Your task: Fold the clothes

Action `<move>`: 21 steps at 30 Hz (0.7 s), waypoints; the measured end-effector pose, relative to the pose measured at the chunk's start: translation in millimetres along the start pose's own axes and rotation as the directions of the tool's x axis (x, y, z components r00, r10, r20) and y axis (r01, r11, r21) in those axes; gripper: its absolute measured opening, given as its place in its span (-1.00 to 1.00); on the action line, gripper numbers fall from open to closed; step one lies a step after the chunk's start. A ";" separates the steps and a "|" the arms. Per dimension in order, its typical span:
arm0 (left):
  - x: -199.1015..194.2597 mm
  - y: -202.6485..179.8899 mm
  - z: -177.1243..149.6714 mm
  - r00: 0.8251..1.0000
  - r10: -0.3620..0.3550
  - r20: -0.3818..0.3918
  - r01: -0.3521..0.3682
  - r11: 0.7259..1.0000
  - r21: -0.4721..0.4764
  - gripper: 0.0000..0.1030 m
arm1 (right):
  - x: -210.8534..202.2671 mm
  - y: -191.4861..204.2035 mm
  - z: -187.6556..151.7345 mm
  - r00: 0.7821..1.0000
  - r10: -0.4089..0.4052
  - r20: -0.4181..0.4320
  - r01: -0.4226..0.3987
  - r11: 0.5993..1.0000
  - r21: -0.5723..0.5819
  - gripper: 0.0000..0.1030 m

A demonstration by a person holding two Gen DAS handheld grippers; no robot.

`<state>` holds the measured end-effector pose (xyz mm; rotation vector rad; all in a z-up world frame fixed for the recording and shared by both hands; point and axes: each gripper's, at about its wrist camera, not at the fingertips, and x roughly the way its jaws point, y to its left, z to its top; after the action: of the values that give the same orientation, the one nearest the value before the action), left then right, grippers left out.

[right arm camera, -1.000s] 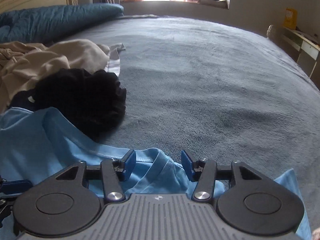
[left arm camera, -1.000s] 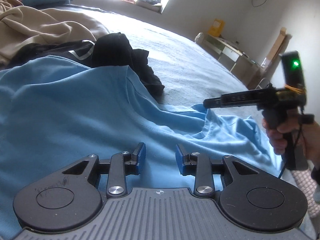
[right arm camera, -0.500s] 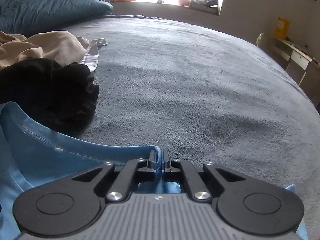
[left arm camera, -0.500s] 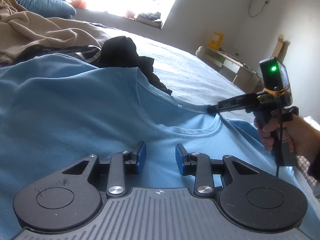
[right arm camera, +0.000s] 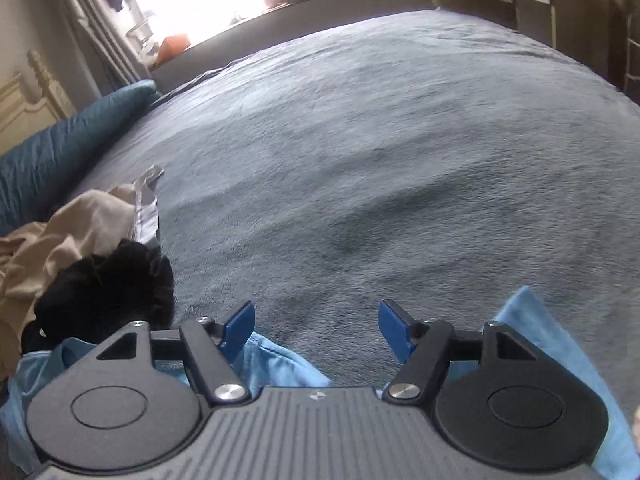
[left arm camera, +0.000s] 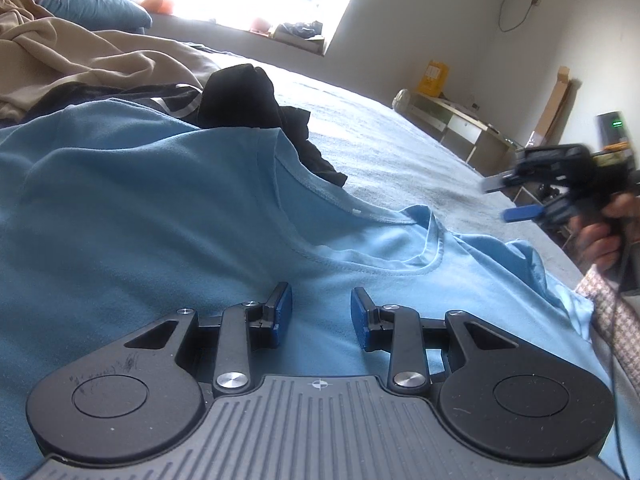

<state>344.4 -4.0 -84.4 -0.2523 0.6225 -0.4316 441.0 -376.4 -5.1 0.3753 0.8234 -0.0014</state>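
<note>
Left wrist view looks low across a light blue T-shirt (left arm camera: 168, 216) spread on the grey bed cover (left arm camera: 384, 148). The left gripper (left arm camera: 320, 314) hovers just above the shirt's chest area, its blue-padded fingers (left arm camera: 282, 312) spread apart with nothing between them. The shirt's neckline (left arm camera: 400, 256) lies just ahead of the fingertips, with the collar ridge raised toward the bed's far side. A crumpled black garment (left arm camera: 248, 96) sits against the shirt's far edge, and a beige garment (left arm camera: 80, 56) is heaped beyond it toward the head of the bed. At the right edge of this view the right gripper (left arm camera: 508, 200), blurred, is held by a hand (left arm camera: 600, 240) above the cover, clear of the shirt, with its two fingers parted.

Right wrist view confirms this: the right gripper (right arm camera: 318, 328) has its blue fingers (right arm camera: 394, 330) wide apart and empty, pointing out over bare grey cover (right arm camera: 400, 160). Parts of the blue shirt (right arm camera: 280, 364) show under and to both sides of the gripper body. The black garment (right arm camera: 108, 288) and beige garment (right arm camera: 80, 224) lie at the left, with a teal pillow (right arm camera: 60, 148) beyond them near the headboard (right arm camera: 28, 96).
</note>
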 end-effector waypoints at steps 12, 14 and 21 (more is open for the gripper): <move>-23.3 -23.8 8.7 0.999 0.023 0.030 -0.025 0.997 0.075 -0.37 | -152.7 -49.0 -76.5 0.980 -0.133 0.147 0.118 0.988 0.103 0.35; -23.8 -30.8 7.0 0.999 0.026 0.022 -0.028 0.995 0.094 -0.37 | -141.9 -61.9 -95.5 0.976 -0.152 0.158 0.124 0.976 0.178 0.28; -26.0 -42.7 -6.4 0.999 0.009 -0.031 -0.007 0.997 0.078 -0.37 | -104.0 -102.2 -153.0 0.953 -0.230 0.196 0.132 0.900 0.415 0.10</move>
<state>308.1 -30.2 -61.2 -0.1687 0.6359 -0.4518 245.6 -436.8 -58.4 0.6681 0.6099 -0.3904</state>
